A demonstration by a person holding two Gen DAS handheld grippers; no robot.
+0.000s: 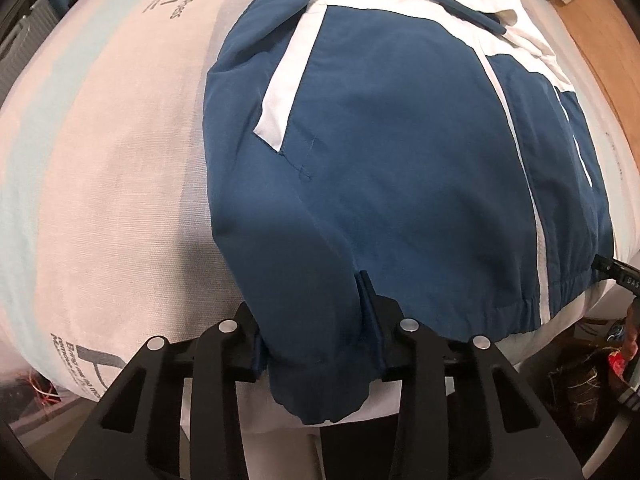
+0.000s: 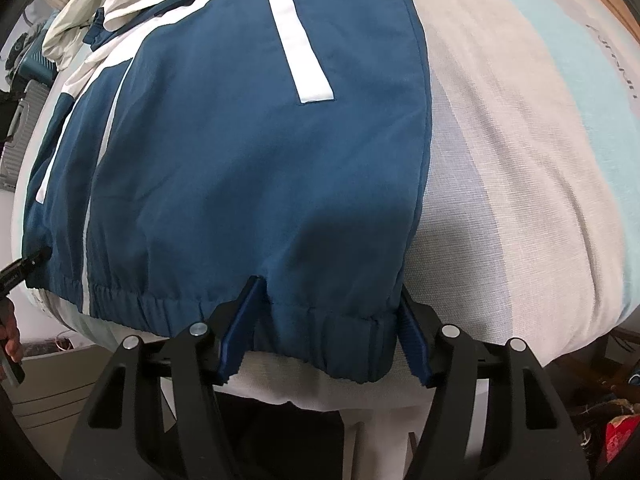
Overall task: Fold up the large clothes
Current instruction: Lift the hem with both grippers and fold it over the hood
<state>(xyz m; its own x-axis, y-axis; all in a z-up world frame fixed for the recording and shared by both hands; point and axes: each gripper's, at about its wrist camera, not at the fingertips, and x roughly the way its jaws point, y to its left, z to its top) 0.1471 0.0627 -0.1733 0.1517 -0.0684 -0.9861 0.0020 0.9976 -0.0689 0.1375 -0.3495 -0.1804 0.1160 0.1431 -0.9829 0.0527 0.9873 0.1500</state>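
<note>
One blue windbreaker jacket with white stripes [image 1: 380,152] lies spread flat on one striped white, grey and pale-blue mattress [image 1: 104,168]. Two black grippers work its elastic hem at the near edge. The left gripper [image 1: 318,344] pinches the hem's corner fold; the right gripper [image 2: 324,336] straddles the hem, jaws wide.

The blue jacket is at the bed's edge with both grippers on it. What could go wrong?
1. The left gripper may hold only a thin bit of the blue jacket hem, which could slip out.
2. The right gripper looks open around the hem, so lifting now might raise one corner only.
</note>
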